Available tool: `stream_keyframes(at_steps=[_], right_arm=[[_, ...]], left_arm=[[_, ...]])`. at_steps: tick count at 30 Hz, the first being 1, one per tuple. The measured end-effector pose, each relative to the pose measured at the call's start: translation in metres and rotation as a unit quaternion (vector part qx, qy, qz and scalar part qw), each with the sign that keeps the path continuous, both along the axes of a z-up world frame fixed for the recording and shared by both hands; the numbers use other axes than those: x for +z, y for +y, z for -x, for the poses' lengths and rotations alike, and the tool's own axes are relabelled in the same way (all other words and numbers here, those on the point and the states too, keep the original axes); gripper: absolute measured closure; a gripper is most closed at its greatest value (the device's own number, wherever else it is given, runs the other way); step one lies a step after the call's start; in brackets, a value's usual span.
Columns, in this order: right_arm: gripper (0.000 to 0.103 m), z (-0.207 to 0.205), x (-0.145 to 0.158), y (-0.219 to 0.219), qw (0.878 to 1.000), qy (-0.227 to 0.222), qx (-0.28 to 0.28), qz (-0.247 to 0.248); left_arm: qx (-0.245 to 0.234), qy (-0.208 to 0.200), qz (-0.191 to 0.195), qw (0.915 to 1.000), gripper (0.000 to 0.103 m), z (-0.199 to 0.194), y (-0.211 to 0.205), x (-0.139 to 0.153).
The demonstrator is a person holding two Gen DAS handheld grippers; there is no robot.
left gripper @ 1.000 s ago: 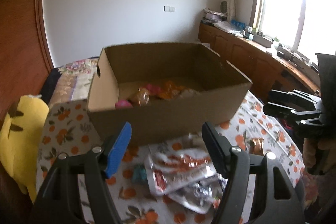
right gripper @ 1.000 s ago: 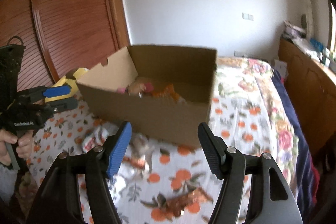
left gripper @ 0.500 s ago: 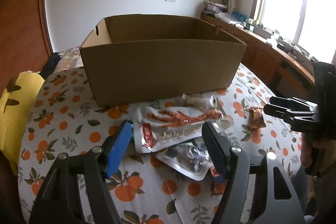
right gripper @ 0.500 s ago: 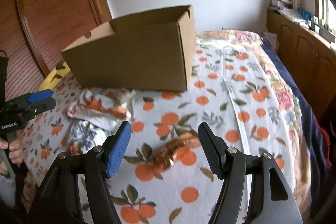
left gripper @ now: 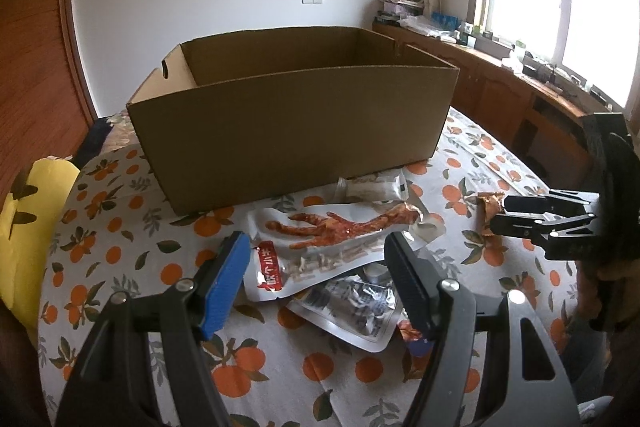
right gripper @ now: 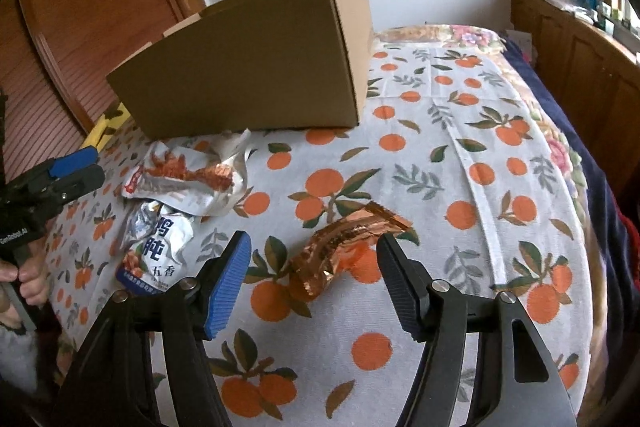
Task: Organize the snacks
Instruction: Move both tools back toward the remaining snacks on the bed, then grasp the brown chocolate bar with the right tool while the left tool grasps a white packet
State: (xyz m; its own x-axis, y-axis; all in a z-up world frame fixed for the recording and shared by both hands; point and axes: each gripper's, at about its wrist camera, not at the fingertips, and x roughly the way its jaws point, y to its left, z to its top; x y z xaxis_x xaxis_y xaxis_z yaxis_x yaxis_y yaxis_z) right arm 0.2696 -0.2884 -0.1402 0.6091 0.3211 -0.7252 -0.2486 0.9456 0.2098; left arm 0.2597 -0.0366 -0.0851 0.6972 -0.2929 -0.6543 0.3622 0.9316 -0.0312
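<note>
**Snack packets lie on the bed in front of the box**

The copper-foil snack [right gripper: 348, 247] lies flat on the orange-print bedcover [right gripper: 460, 155], its long axis running from lower left up to the right, between the wide-spread fingers of the right tool [right gripper: 314, 275], untouched. The chicken-foot packet [left gripper: 340, 239] lies crosswise, toes pointing left, atop a silver packet [left gripper: 352, 307], just ahead of the left tool [left gripper: 316, 267], also wide and empty. The cardboard box [left gripper: 296, 123] stands just behind.

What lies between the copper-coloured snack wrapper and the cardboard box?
In the right wrist view, only bare orange-print cloth separates the copper wrapper from the cardboard box; the other snack packets lie off to the left.
</note>
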Motion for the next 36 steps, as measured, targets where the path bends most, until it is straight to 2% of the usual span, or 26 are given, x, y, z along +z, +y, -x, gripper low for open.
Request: stream_keyframes(at_steps=[2, 9, 15, 22, 27, 30, 36], right_arm=[[0.038, -0.006, -0.003, 0.003, 1.0, 0.006, 0.002, 0.011], [0.055, -0.02, -0.008, 0.005, 1.0, 0.01, 0.006, 0.027], [0.055, -0.019, -0.01, 0.004, 1.0, 0.006, 0.01, 0.025], [0.055, -0.021, -0.01, 0.003, 1.0, 0.007, 0.009, 0.016], [0.055, -0.021, -0.01, 0.003, 1.0, 0.007, 0.009, 0.016], [0.055, -0.021, -0.01, 0.003, 1.0, 0.007, 0.009, 0.015], [0.055, -0.021, -0.01, 0.003, 1.0, 0.007, 0.009, 0.014]], left_arm=[[-0.004, 0.002, -0.006, 1.0, 0.033, -0.003, -0.002, -0.001], [-0.04, -0.002, -0.05, 0.9979, 0.033, -0.016, -0.015, -0.002], [-0.093, 0.004, -0.088, 0.9918, 0.033, -0.032, -0.033, -0.002], [-0.188, 0.037, -0.152, 0.9697, 0.033, -0.047, -0.063, -0.014], [-0.233, 0.072, -0.156, 0.957, 0.033, -0.056, -0.073, -0.018], [-0.26, 0.116, -0.159, 0.9454, 0.032, -0.063, -0.078, -0.027], [-0.283, 0.128, -0.173, 0.9344, 0.03, -0.061, -0.082, -0.03]])
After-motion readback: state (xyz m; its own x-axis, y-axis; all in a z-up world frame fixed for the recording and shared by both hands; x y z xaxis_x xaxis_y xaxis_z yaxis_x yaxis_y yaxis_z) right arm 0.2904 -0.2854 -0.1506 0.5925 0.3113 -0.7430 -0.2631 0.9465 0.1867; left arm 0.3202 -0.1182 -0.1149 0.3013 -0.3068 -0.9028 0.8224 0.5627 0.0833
